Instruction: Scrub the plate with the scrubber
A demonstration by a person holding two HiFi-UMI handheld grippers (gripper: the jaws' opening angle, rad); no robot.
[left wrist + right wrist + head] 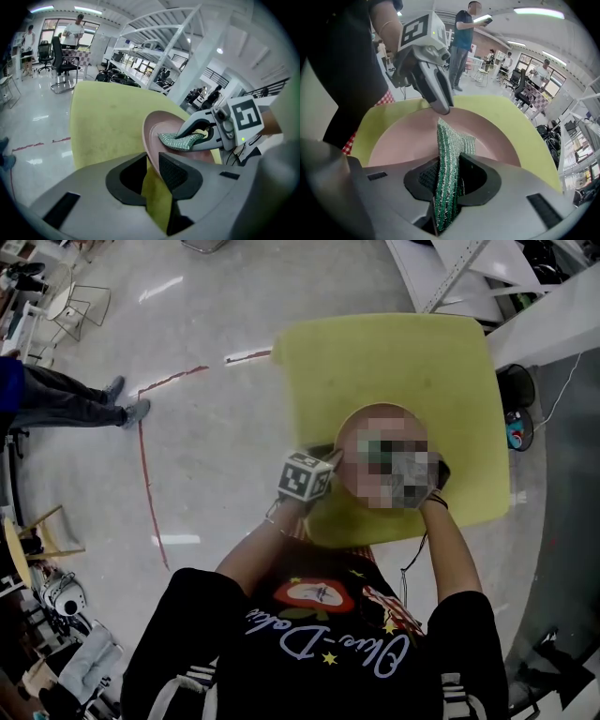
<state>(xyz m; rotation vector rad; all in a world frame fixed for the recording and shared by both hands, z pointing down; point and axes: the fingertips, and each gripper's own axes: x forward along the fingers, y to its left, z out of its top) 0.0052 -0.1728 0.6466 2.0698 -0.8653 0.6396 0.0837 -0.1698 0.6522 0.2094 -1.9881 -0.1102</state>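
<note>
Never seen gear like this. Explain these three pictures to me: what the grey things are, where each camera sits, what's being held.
There is no robot here: a person holds a grey two-jaw gripper in each hand. One picture looks down from a camera on the person's head. The other two come from cameras riding on the grippers, looking along their jaws. A round pink plate is over a yellow-green square tabletop. The left gripper clamps the plate's rim. The right gripper pinches a green mesh scrubber, whose free end lies on the plate's face.

Near rim of plate (161, 129) behind left tool (153, 165); lower end of scrubber (451, 140) inside right tool (449, 172).
</note>
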